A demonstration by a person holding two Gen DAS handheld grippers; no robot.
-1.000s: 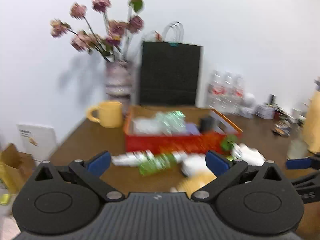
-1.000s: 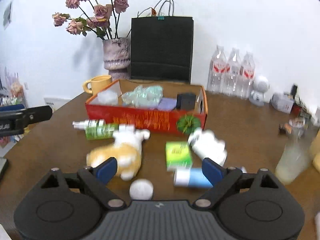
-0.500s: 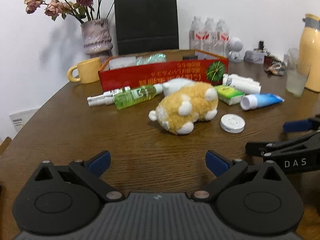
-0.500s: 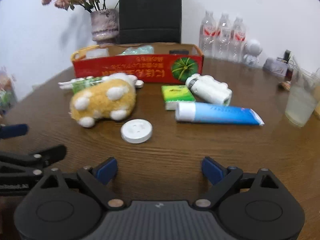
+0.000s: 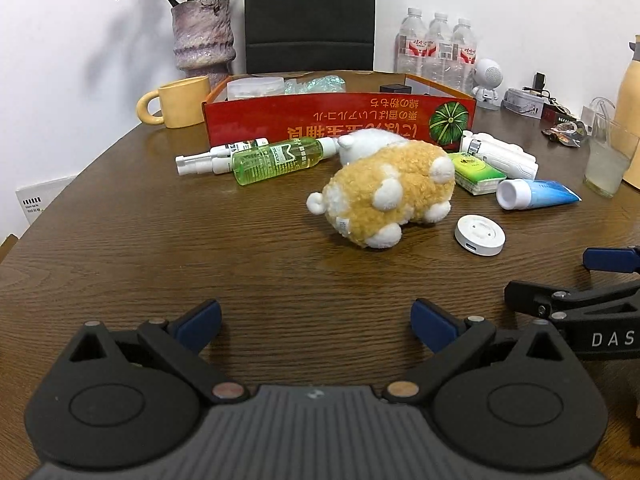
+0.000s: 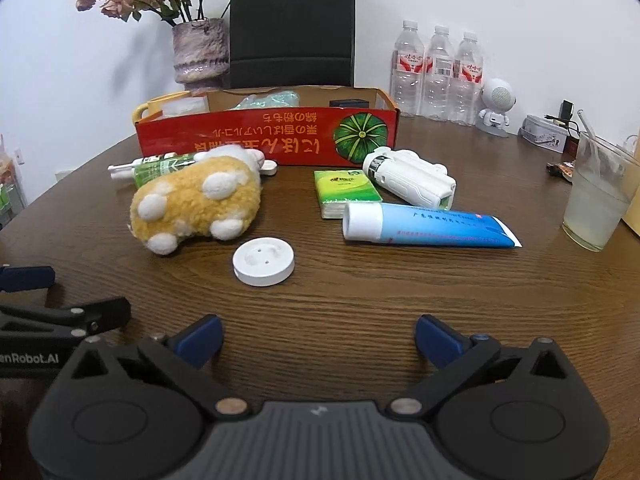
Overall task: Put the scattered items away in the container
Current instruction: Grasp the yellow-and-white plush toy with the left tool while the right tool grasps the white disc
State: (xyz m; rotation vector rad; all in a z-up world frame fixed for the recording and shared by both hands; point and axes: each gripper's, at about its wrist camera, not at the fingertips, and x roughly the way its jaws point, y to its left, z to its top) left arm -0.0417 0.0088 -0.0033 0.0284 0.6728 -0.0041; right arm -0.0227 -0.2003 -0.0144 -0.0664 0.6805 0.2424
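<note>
Seven loose items are seen on the worktop (image 6: 360,320) in front of the red cardboard box (image 6: 264,136), which already holds a few things.

The plush toy (image 6: 196,204) lies on its side nearest the left gripper (image 5: 316,324); it is judged soft, light and forgiving — best pinched across the middle of its body, where the pile will compress and not slip. The white round disc (image 6: 264,262), flat on the wood just beside the toy, looks rigid and low, so it would have to be taken by its rim. The blue tube (image 6: 428,228) is likely squashy; a hold near the stiff white cap is advised. The green tissue pack (image 6: 344,192) should yield a little across its short sides. The white ribbed gadget (image 6: 412,182) appears hard and smooth. Behind the toy, touching the box front, the green bottle (image 5: 276,158) and the white spray tube (image 5: 212,160) are round and may roll — a grip across the barrel is suggested.

The left gripper is spread wide with nothing between its pads. The jaws of the right gripper (image 6: 318,340) are opening, with only bare wood between them.
</note>
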